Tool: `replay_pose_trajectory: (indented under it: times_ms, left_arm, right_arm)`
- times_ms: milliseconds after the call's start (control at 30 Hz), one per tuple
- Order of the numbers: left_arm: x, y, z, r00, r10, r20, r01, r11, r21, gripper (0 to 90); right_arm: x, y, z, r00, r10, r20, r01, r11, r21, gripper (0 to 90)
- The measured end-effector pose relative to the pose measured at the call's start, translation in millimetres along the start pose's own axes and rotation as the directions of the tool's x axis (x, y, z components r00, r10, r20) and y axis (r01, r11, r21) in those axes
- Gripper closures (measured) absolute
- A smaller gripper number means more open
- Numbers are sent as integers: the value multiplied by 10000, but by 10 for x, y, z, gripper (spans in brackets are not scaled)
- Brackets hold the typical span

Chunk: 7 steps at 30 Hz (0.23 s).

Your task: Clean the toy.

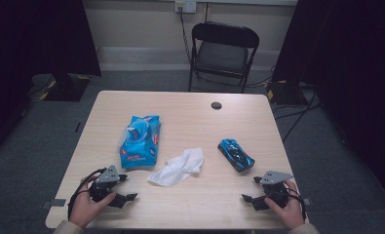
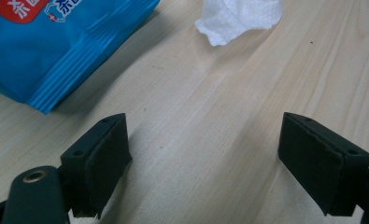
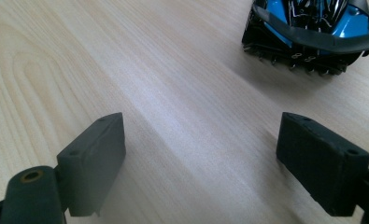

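A bare recording room or lab: black curtains (image 1: 39,34) flanking a lone wooden table (image 1: 190,105), folding chair (image 1: 222,51), floor cables (image 1: 297,114) (grey carpet underfoot).

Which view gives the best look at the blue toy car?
The high view: the whole blue toy car lies on the table, right of the wipe. The right gripper view shows one end, close up.
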<state>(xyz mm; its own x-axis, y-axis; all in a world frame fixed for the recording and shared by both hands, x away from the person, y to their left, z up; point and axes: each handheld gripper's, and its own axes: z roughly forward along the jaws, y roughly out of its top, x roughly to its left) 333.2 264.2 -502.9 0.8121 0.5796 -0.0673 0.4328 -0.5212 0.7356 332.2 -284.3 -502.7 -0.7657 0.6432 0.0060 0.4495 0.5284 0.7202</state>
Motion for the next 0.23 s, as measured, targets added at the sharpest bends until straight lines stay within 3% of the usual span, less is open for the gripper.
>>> replay_pose_trajectory:
  times_ms: [233]
  left_arm:
    - [-12, -9, 23, 9992, 354, -192, -355, 9994, -29, 148]
  right_arm:
    - [7, -19, 3, 10000, 51, 66, -50, 9998, -167, 147]
